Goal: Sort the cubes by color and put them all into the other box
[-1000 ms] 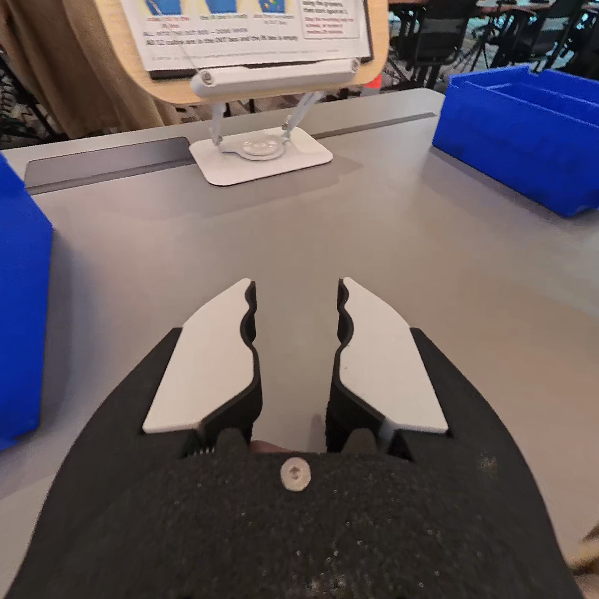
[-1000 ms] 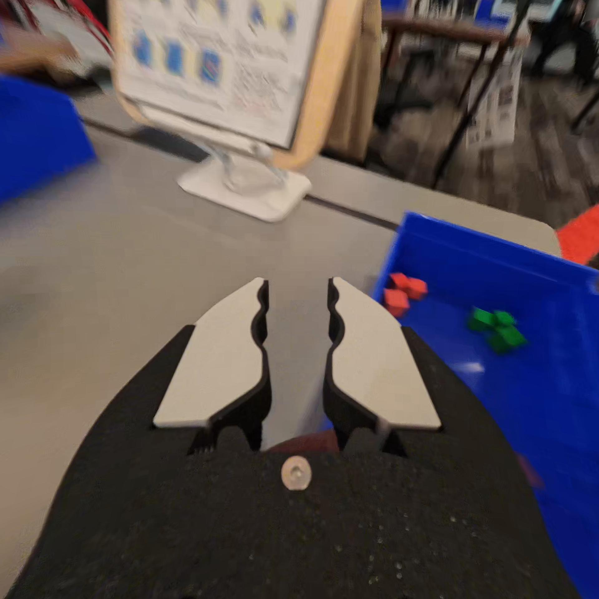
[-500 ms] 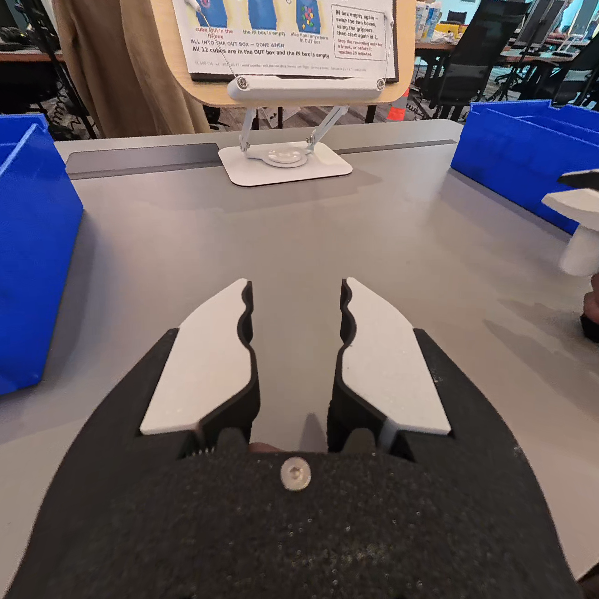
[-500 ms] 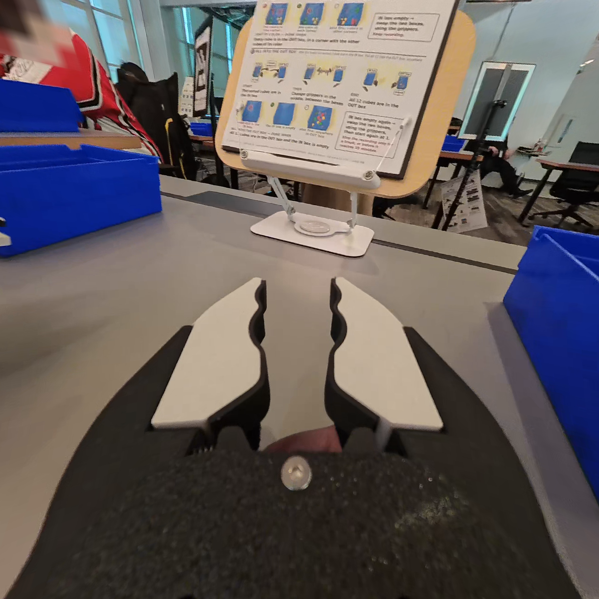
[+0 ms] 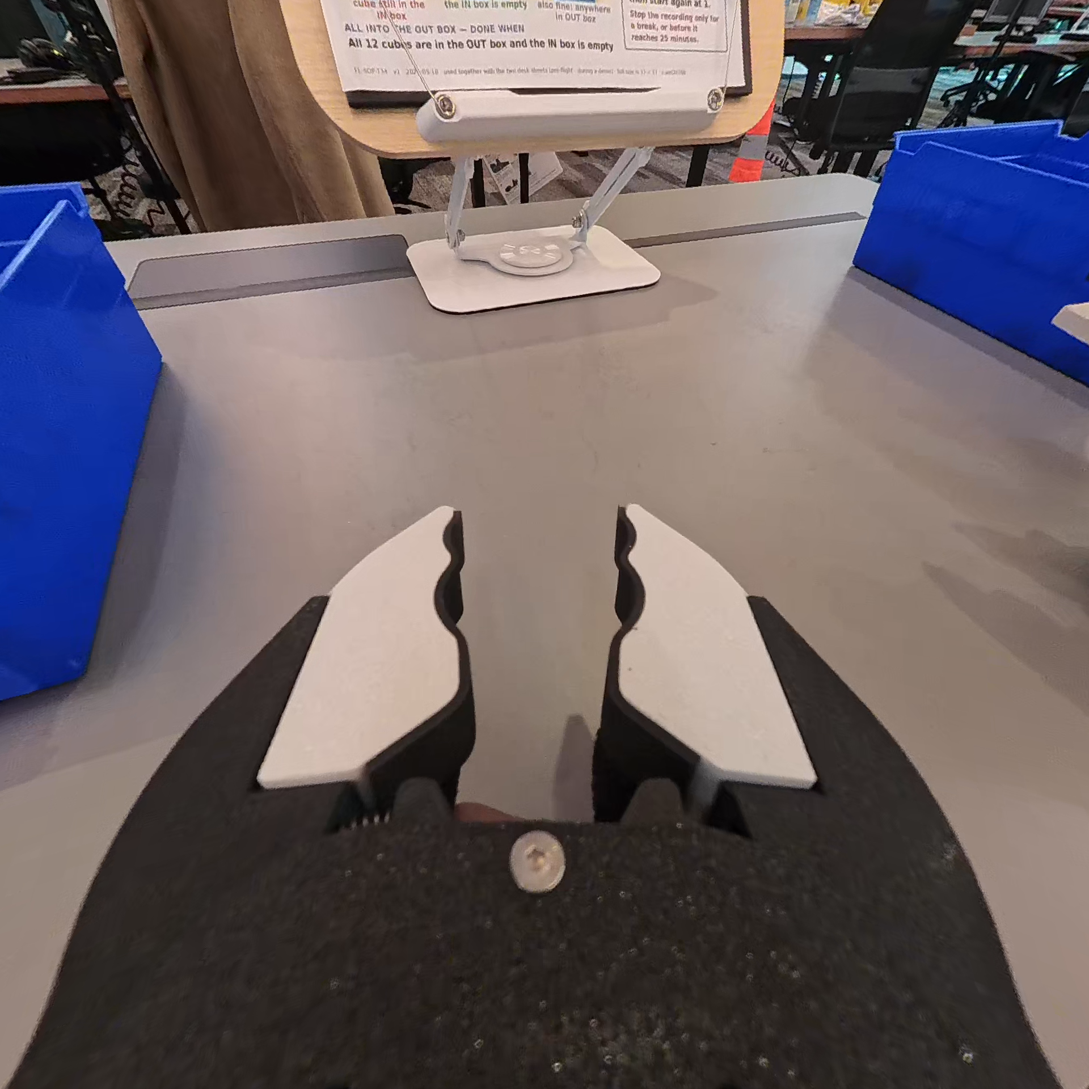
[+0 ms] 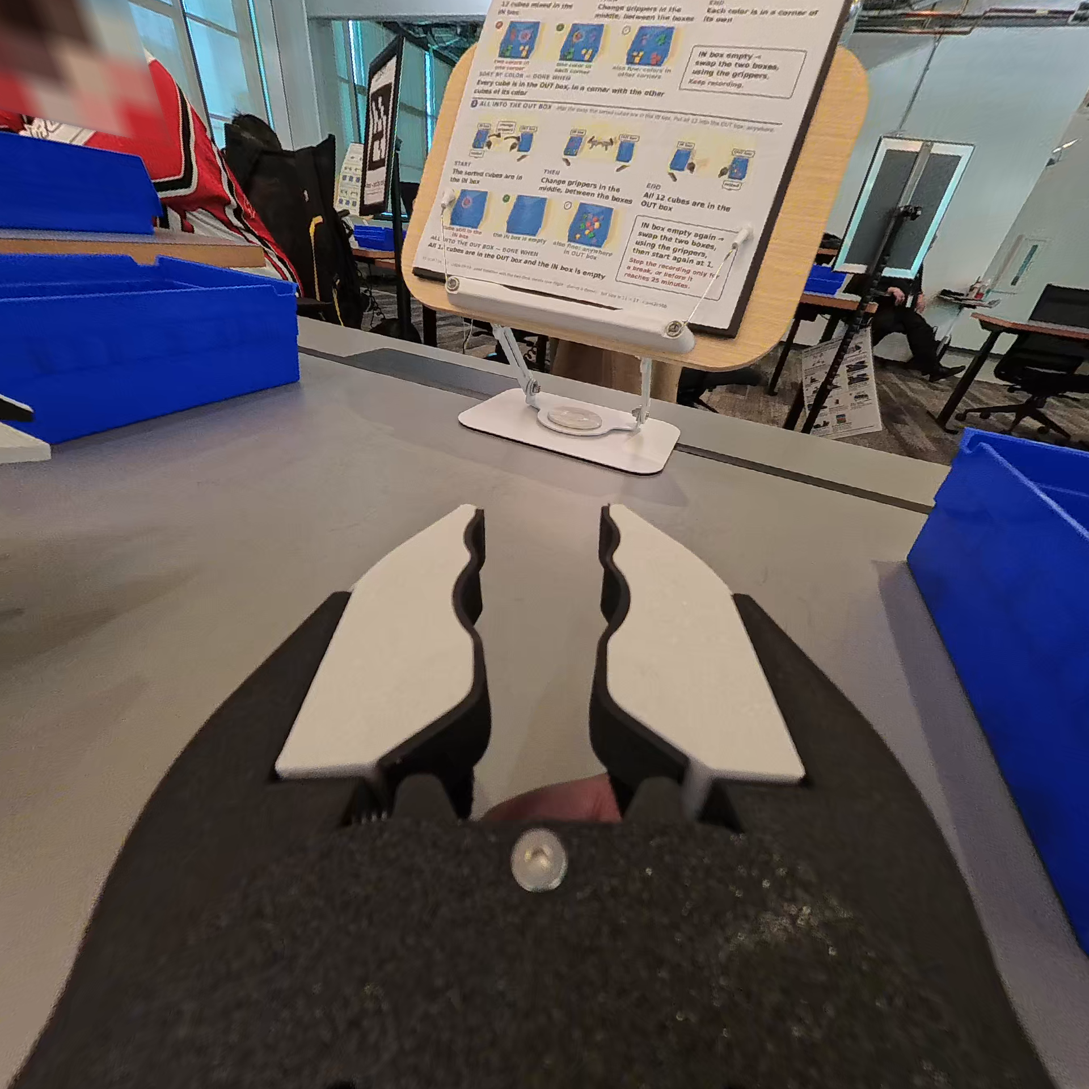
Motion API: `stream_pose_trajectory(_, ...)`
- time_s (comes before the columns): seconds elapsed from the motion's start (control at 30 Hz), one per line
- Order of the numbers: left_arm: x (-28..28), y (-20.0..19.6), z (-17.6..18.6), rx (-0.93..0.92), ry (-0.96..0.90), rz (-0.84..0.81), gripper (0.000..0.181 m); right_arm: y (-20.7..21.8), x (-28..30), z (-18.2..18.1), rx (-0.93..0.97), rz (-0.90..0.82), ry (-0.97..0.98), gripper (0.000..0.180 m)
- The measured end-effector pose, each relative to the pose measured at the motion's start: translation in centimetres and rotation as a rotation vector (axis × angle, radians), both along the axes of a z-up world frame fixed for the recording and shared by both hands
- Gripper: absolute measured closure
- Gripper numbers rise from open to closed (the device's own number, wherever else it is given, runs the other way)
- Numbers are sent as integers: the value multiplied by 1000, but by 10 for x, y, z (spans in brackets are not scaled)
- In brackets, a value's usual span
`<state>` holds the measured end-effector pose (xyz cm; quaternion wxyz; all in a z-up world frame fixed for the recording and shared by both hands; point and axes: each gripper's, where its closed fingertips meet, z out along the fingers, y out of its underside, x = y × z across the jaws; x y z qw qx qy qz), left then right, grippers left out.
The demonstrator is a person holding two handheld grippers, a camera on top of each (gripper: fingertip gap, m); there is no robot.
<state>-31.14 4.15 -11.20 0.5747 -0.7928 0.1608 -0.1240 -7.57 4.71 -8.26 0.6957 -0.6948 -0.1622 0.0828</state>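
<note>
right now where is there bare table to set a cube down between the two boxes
The grey table is bare between the left blue box and the right blue box, from the open left gripper up to the white stand base. That base takes up the far middle.

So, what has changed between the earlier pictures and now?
The right gripper swung away from the right blue box, where red and green cubes showed a second ago, and now points at the instruction stand over the grey table. No cubes show now. The left gripper drew slightly nearer the stand. Both remain open and empty.
</note>
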Motion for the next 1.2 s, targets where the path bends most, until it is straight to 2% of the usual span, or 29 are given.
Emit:
stream_pose_trajectory(0.17,2,0,-3,-18,6,-13,131,-4,4,5,18,-19,-4,141)
stream_pose_trajectory(0.33,4,-4,-7,-51,-11,-39,130,-26,90,39,41,-214,169,141)
stream_pose_trajectory(0.47,7,-5,-11,-73,-21,-62,130,-26,166,23,-40,-385,189,130)
stream_pose_trajectory(0.57,7,-4,-11,-80,-28,-72,130,-21,189,3,-127,-451,180,123)
stream_pose_trajectory(0.7,8,-3,-6,-76,-35,-82,130,-9,186,-19,-231,-446,168,116)
stream_pose_trajectory(1.03,15,-4,-10,-91,-21,-101,129,9,171,-21,-289,-414,192,113)
stream_pose_trajectory(1.2,53,1,-10,-119,-13,-173,126,13,148,-21,-286,-324,239,115)
